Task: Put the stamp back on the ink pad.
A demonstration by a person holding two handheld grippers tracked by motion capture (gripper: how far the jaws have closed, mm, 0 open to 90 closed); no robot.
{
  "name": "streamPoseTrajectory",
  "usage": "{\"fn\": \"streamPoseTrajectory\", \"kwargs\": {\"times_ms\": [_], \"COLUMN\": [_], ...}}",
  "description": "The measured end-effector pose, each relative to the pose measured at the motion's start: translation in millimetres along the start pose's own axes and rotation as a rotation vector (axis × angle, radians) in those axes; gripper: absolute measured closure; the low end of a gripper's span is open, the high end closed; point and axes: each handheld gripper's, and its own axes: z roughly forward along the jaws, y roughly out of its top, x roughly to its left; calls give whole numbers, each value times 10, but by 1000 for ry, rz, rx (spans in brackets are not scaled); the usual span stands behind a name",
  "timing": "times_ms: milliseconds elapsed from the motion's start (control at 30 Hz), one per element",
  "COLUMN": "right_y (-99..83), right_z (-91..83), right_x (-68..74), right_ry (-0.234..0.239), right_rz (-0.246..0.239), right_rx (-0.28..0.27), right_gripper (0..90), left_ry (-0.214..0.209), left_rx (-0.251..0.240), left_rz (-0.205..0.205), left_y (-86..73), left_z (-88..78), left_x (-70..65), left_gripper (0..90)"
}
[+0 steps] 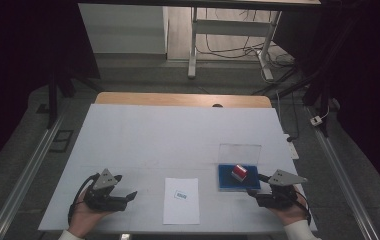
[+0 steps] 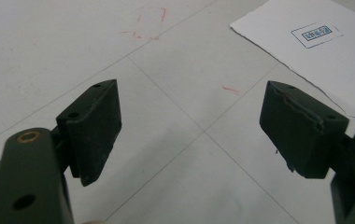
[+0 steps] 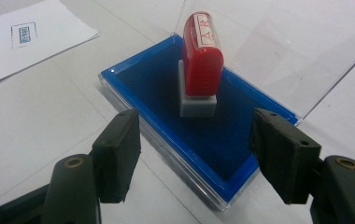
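A red stamp with a grey base stands upright on a blue ink pad, whose clear lid is raised behind it. A white sheet of paper with a small blue stamped mark lies at the front middle of the table. My right gripper is open just in front of the pad, nothing between its jaws. My left gripper is open over bare table, left of the paper.
The white table top has a wooden strip along its far edge. Faint red marks show on the surface. Beyond the table stand a desk frame and cables on the floor. A metal rail runs along the left side.
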Motion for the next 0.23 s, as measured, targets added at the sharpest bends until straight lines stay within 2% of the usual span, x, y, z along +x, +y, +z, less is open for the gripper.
{"fn": "streamPoseTrajectory", "kwargs": {"times_ms": [233], "right_y": [6], "right_z": [-4], "right_x": [2], "right_ry": [0], "right_rz": [-4], "right_rx": [0], "right_gripper": [338], "left_ry": [-1], "left_rx": [1], "left_rz": [0], "left_y": [0], "left_z": [2], "left_x": [3], "left_gripper": [212]}}
